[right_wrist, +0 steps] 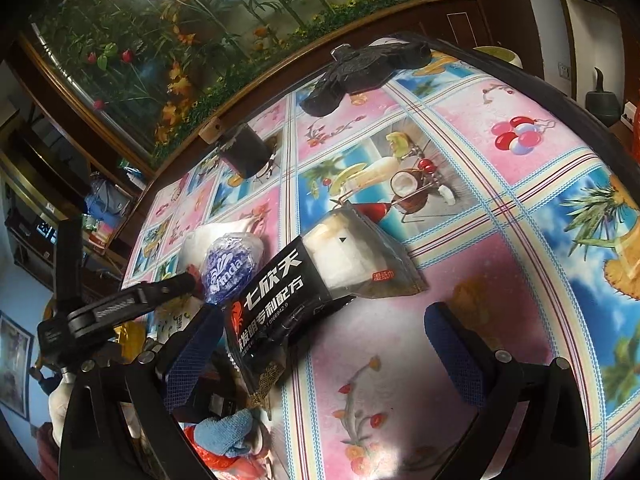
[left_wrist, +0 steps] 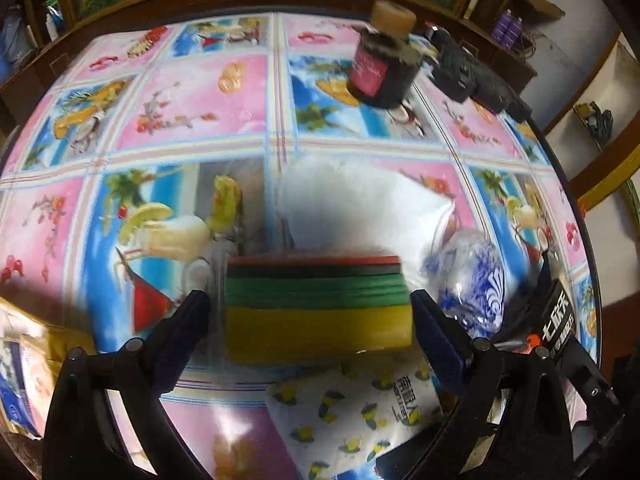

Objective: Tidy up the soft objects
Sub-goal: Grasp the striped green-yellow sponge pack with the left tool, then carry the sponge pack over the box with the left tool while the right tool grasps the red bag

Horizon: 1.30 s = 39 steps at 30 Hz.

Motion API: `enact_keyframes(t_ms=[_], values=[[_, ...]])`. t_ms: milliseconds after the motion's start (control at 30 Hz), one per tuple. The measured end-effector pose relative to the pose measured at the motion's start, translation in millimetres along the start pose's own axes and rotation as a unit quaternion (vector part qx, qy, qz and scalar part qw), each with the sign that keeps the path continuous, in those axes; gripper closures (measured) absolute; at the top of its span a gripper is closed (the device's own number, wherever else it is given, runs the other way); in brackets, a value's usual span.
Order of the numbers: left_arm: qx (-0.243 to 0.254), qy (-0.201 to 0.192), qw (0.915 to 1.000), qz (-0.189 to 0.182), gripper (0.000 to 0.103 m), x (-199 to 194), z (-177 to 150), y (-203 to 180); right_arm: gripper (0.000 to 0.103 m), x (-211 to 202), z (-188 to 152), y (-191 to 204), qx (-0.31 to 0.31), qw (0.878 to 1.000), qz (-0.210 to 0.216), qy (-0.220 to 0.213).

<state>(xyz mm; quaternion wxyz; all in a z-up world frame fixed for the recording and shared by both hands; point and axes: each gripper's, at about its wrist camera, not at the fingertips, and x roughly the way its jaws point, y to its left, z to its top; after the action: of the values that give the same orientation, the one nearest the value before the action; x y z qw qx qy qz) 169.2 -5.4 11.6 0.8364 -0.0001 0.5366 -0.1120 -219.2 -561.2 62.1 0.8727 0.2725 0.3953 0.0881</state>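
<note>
A: What lies under the tools?
B: A table with a printed cloth.
A: The left gripper?
B: Jaws apart, a sponge stack between them.
A: The right gripper?
B: Spread wide; a black wipes pack lies just ahead by its left finger

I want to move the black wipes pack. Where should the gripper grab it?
Probably take the black wipes pack across its narrow width, near the middle. It lies flat and slanted on the tablecloth, its near end by the open right gripper, so come from above and turn to match its slant.
</note>
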Motion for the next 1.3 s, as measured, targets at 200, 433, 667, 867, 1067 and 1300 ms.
enact_keyframes(t_ms=[200, 433, 667, 867, 1067, 1300], values=[[-0.017, -0.014, 0.9989, -0.040, 0.021, -16.2, -6.8, 11.1, 0.001, 4.2, -2.8, 11.7, -0.028, 0.999, -0.021, -0.003], [-0.041, -0.064, 0.9952, -0.061, 0.021, -70.2, -25.3, 31.3, 0.001, 6.7, -6.8, 23.8, -0.060, 0.998, -0.037, 0.000], [-0.060, -0.099, 0.9870, -0.112, 0.021, -135.2, -79.3, 49.3, 0.001, 7.0, -4.6, 20.4, -0.061, 0.998, -0.032, -0.002], [-0.079, -0.123, 0.9800, -0.135, 0.021, -171.3, -145.3, 57.0, 0.001, 4.4, -3.4, 14.7, -0.057, 0.998, -0.017, -0.005], [-0.125, -0.154, 0.9685, -0.151, 0.021, -199.4, -201.3, 86.2, 0.003, -29.8, -21.2, 26.5, -0.084, 0.996, -0.012, -0.023], [-0.185, -0.167, 0.9583, -0.140, 0.021, -203.4, -241.9, 130.5, 0.004, -41.8, -78.6, 87.4, -0.205, 0.978, 0.002, 0.027]])
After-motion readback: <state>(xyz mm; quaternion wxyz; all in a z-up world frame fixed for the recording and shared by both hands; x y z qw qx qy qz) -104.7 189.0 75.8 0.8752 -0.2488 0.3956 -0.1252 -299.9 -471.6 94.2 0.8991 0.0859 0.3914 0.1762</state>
